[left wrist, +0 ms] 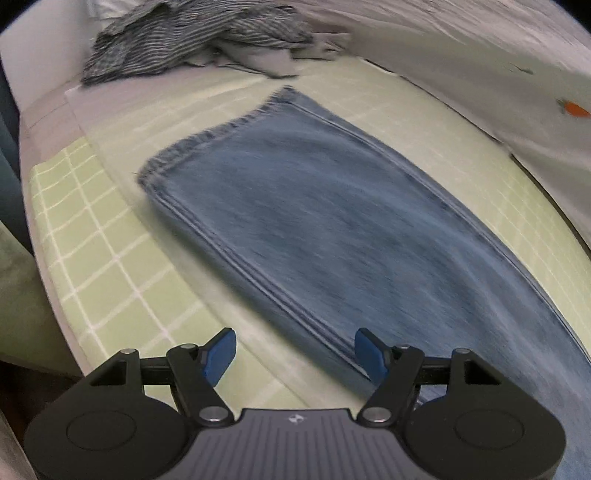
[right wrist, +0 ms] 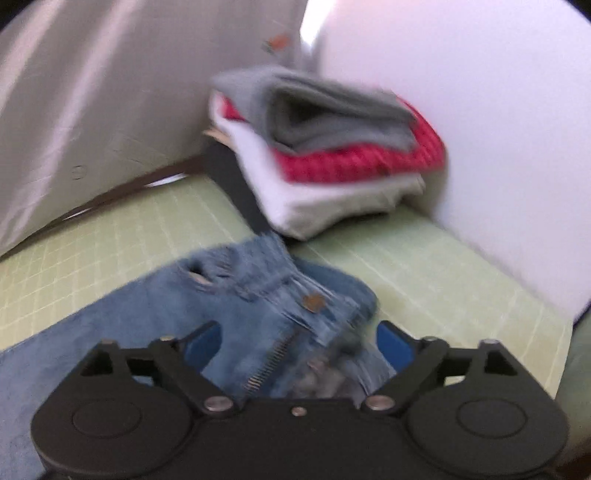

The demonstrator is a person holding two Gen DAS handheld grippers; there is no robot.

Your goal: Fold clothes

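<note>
1. Left gripper (left wrist: 295, 356): we see its jaws spread wide, blue pads (left wrist: 220, 354) apart with nothing pinched. A seamed edge of the jeans (left wrist: 314, 221) runs into the gap, close to the far-side pad; whether cloth touches that pad we cannot tell, as the view is blurred.
2. Beyond the left jaws the jeans lie flat as a long folded leg on the green checked sheet (left wrist: 85, 266), hem at the far end.
3. Farther ahead of the left jaws, well past the hem, we note a rumpled striped garment (left wrist: 192, 33) with pale cloth beside it.
4. Right gripper (right wrist: 299, 349): jaws spread wide. The jeans' waist with its open zipper (right wrist: 271, 360) lies bunched between the pads; we see no pad pressing on it.
5. Just ahead of the right jaws sits the brass button (right wrist: 314, 302) and the frayed waistband.
6. Farther on, past the waistband, a stack of folded clothes (right wrist: 332, 158) rests on the sheet: grey on top, red under it, white lowest.
7. Behind the stack, a white wall (right wrist: 498, 110).
</note>
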